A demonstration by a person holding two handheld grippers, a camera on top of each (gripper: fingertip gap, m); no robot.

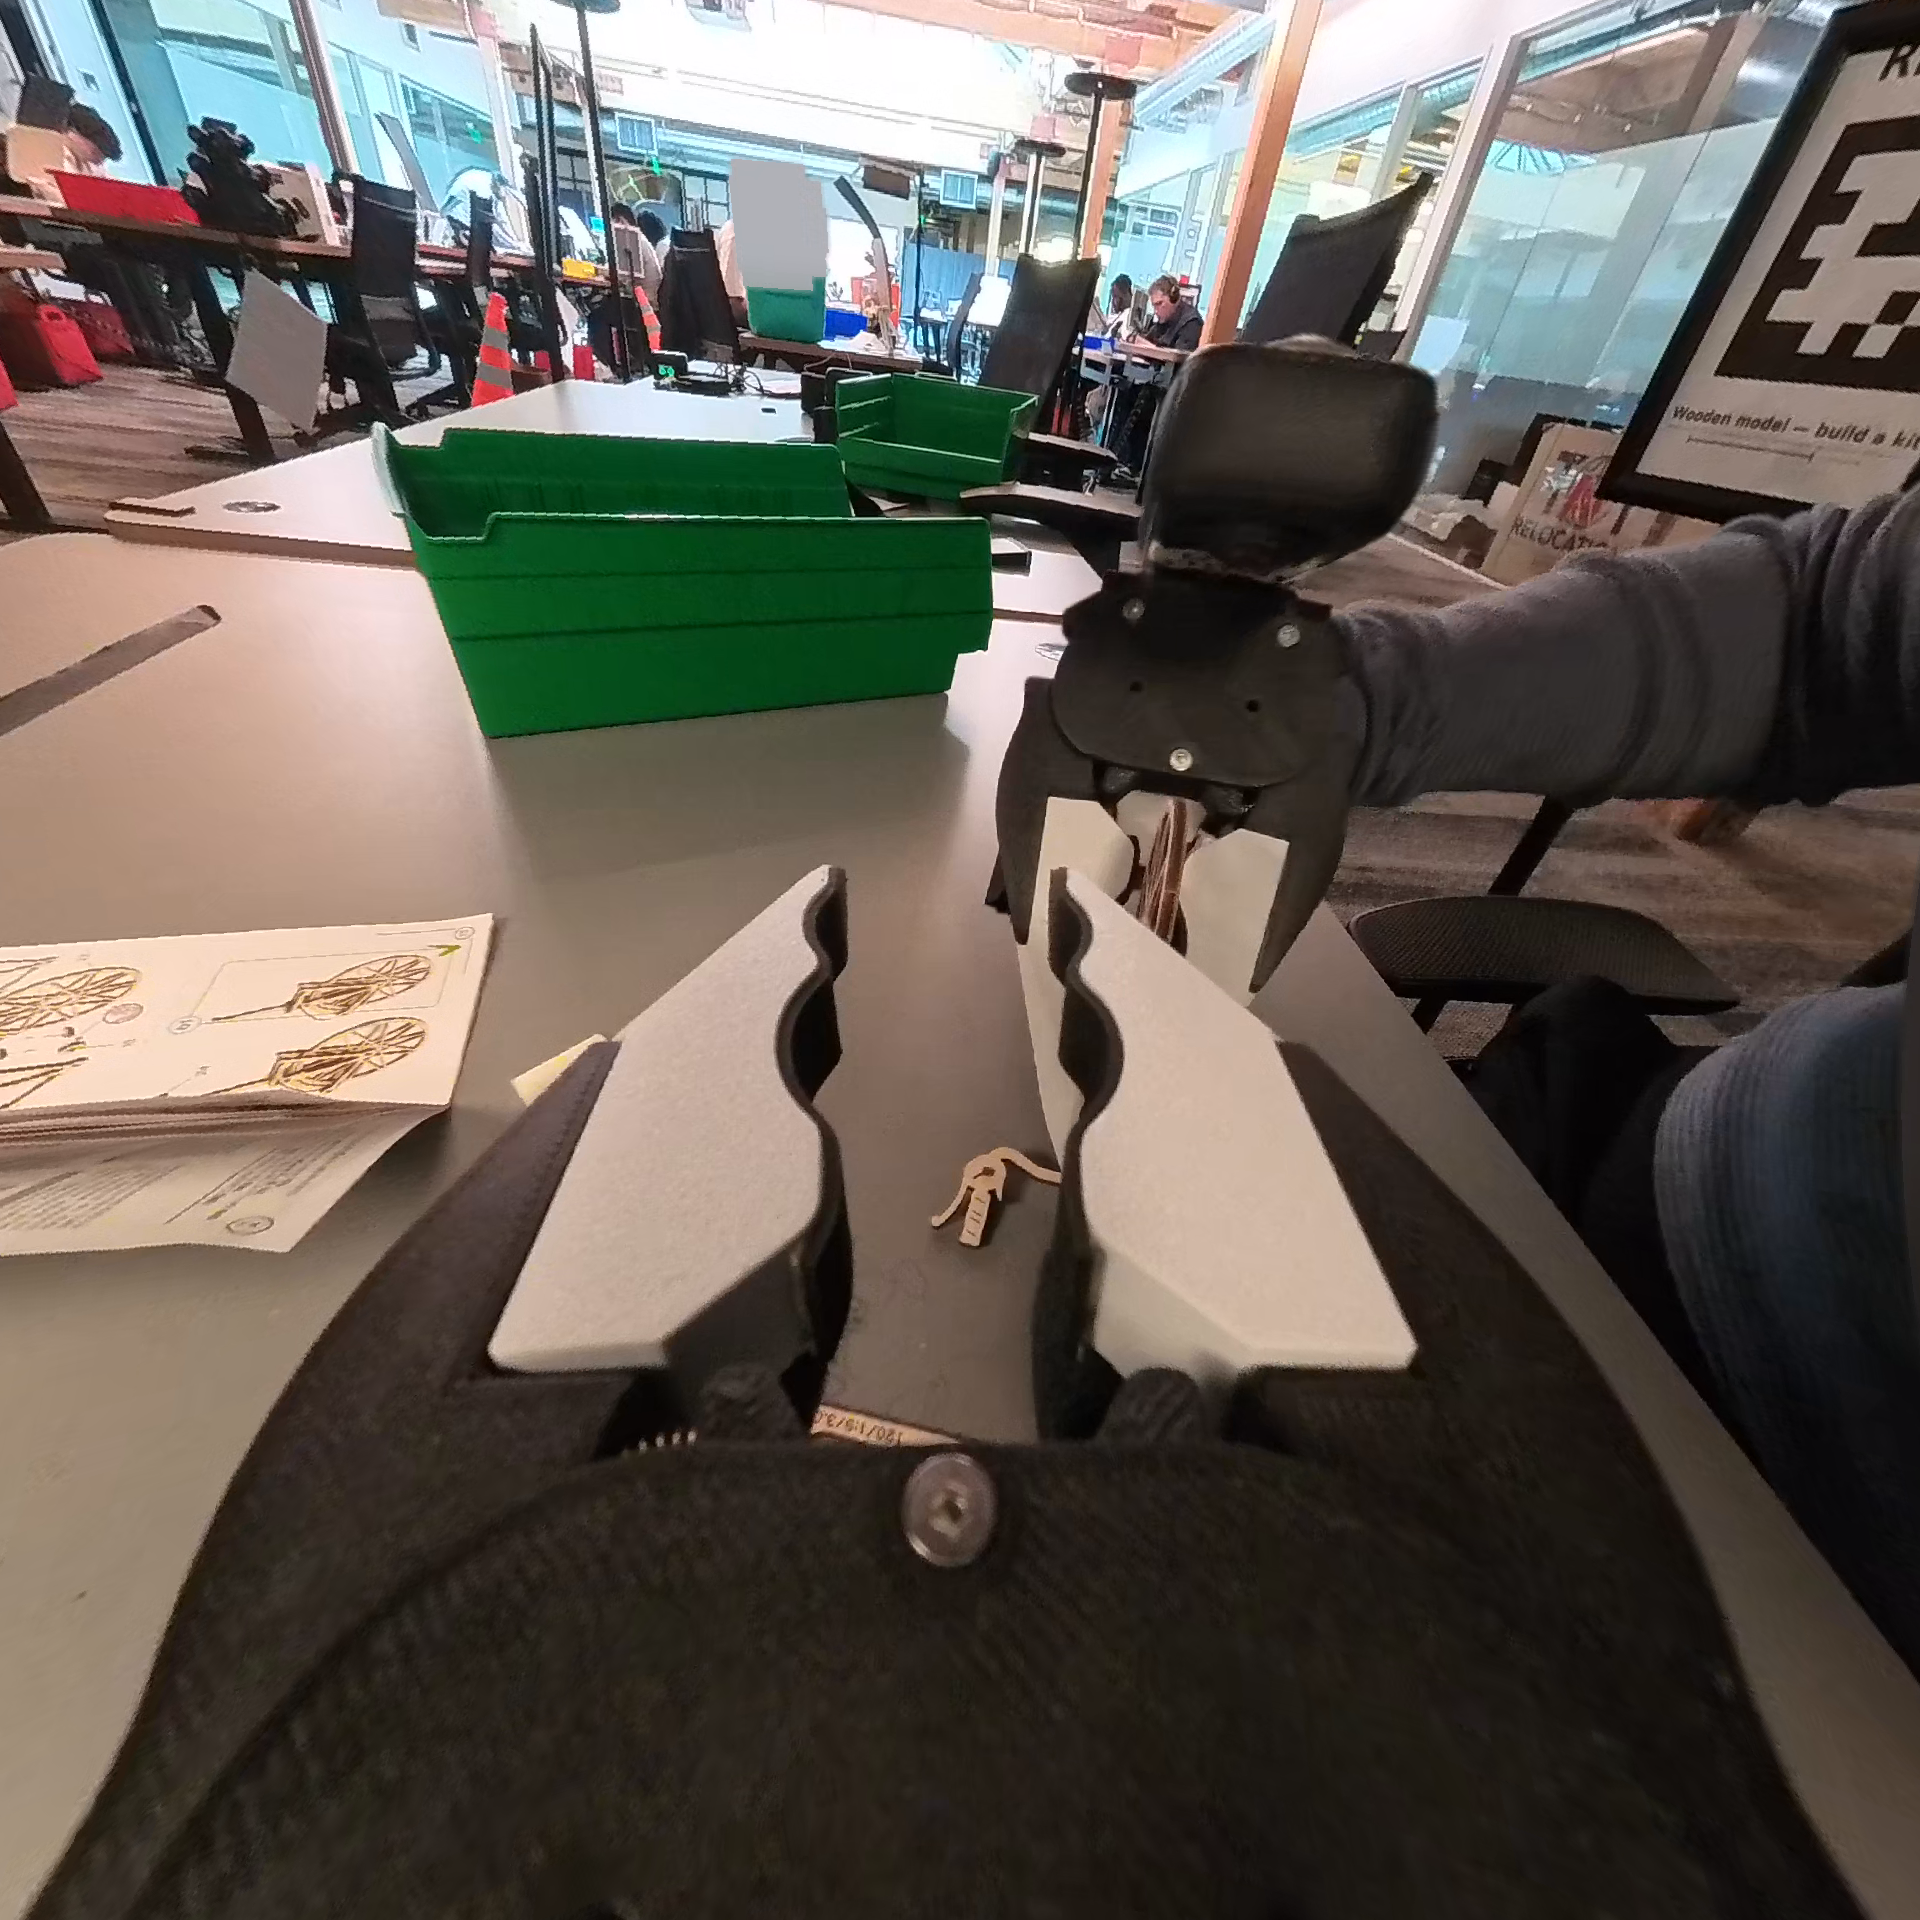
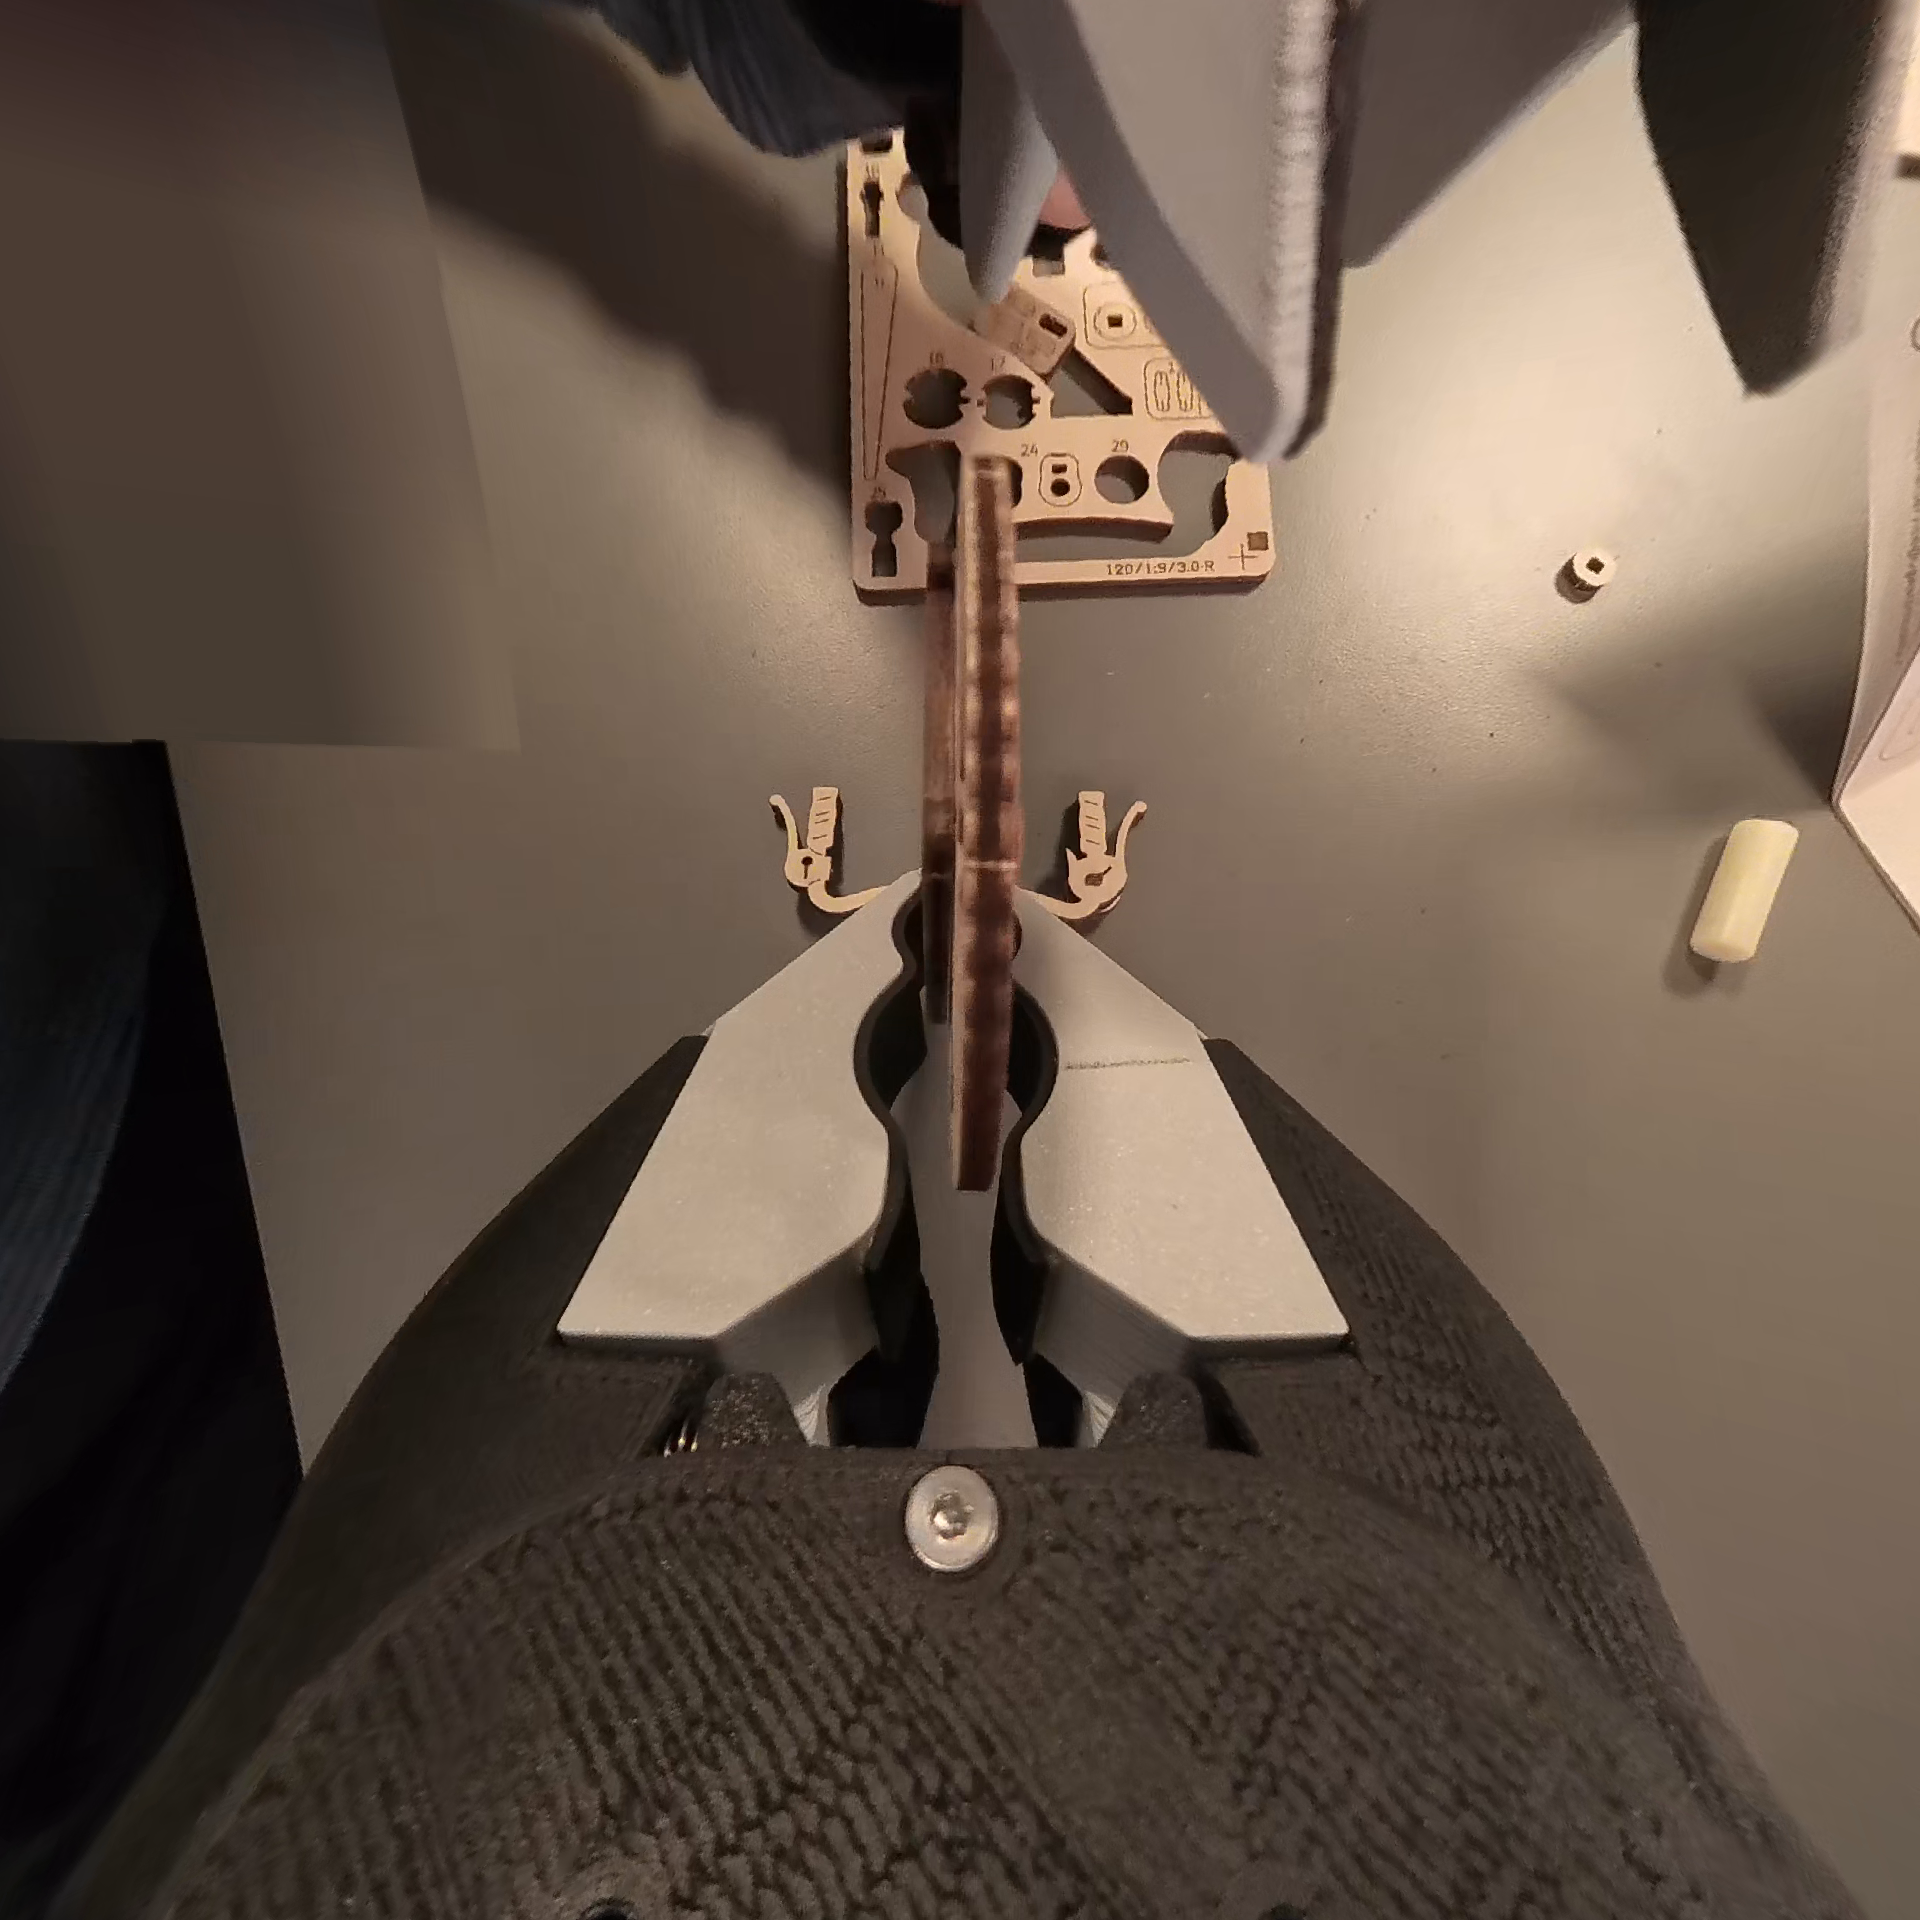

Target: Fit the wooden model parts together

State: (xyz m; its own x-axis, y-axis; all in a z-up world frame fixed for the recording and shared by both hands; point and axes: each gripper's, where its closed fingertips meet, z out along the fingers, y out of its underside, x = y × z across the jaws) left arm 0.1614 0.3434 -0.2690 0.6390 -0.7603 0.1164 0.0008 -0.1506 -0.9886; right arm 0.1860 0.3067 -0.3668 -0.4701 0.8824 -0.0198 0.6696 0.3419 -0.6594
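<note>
1. Wooden wheel-like part (image 2: 975,894), seen edge-on, is pinched between the right tongs (image 2: 961,935), held above the grey worktop (image 2: 520,520).
2. Left tongs (image 1: 940,935) are spread and hold nothing; a small wooden piece (image 1: 977,1195) lies on the worktop between them.
3. Beyond the wheel lies a punched wooden sheet (image 2: 1132,499); two small hook-shaped pieces (image 2: 816,862) flank the wheel.
4. Further out: a pale peg (image 2: 1743,888), an instruction booklet (image 1: 208,1070) and green bins (image 1: 686,582).

My right gripper (image 2: 961,914) pinches a wooden wheel (image 2: 975,790) edge-on above the table (image 2: 520,520); parts sheet (image 2: 1060,468) beyond, curved pieces (image 2: 816,862) either side.
</note>
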